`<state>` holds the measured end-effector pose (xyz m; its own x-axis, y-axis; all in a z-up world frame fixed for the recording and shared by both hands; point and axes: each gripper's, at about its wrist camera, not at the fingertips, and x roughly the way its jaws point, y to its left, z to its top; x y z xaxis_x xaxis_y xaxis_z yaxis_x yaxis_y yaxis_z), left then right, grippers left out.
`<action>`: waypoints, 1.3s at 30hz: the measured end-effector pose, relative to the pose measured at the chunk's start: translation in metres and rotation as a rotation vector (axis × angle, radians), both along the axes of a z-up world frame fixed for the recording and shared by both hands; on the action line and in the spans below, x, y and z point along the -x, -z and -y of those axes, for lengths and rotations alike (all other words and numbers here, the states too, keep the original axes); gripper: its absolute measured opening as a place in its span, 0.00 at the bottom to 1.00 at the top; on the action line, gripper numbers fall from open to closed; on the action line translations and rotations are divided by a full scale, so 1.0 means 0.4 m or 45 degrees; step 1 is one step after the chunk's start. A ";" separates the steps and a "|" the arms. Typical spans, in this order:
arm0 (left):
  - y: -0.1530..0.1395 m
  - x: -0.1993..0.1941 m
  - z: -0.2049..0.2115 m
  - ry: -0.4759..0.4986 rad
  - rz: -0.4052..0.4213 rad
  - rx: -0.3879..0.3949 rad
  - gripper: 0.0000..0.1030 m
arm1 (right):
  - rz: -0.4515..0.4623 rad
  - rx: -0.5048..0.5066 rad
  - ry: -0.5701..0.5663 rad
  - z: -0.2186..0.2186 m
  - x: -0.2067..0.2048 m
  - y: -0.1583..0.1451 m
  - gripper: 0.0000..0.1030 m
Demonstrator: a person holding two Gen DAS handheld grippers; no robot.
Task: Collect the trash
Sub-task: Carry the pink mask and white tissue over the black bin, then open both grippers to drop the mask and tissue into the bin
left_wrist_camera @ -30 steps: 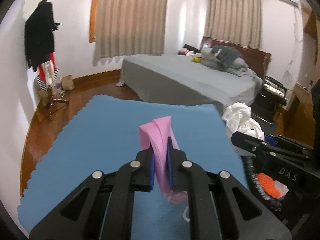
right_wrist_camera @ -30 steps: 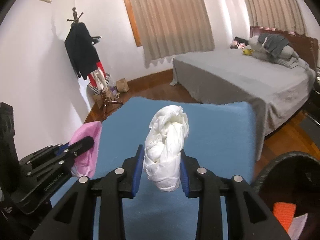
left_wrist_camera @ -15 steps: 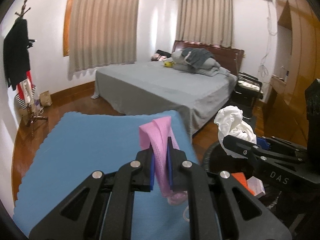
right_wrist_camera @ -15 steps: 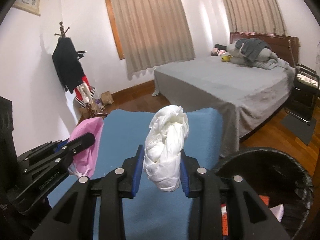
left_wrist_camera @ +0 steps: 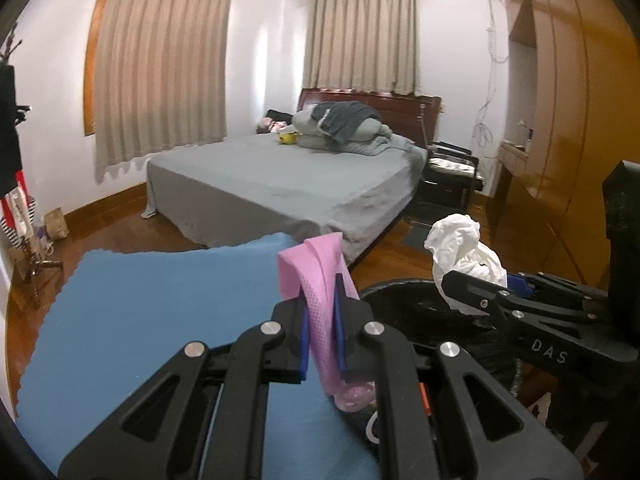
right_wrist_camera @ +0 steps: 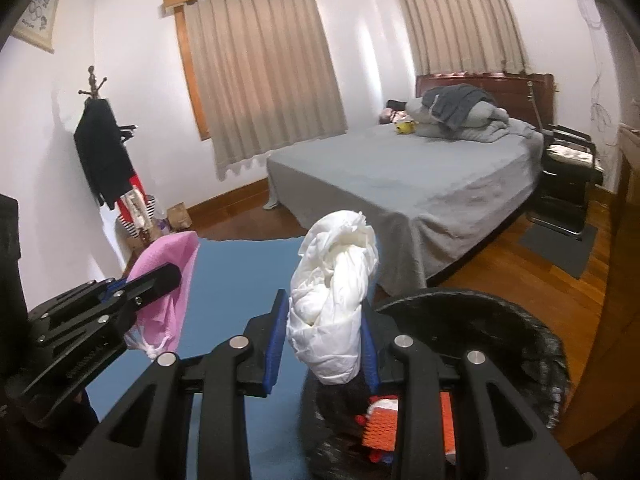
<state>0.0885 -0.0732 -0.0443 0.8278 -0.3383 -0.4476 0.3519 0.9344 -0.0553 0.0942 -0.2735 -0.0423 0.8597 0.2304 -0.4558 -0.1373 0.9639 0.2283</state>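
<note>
Grippers both loaded: left gripper clamps pink mesh strip, right gripper clamps white crumpled wad, black bin just beside.

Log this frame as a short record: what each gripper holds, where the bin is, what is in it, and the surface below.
left gripper: shut on pink mesh bag
right gripper: shut on crumpled white paper
trash bin: black, below and right of the right gripper, beside the blue mat
bin contents: orange mesh item; the rest unclear
surface: blue mat with scalloped edge
</note>
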 end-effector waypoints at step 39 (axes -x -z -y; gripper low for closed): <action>0.074 0.003 0.243 0.260 -0.039 -0.020 0.09 | -0.096 0.025 0.264 0.234 0.090 0.077 0.31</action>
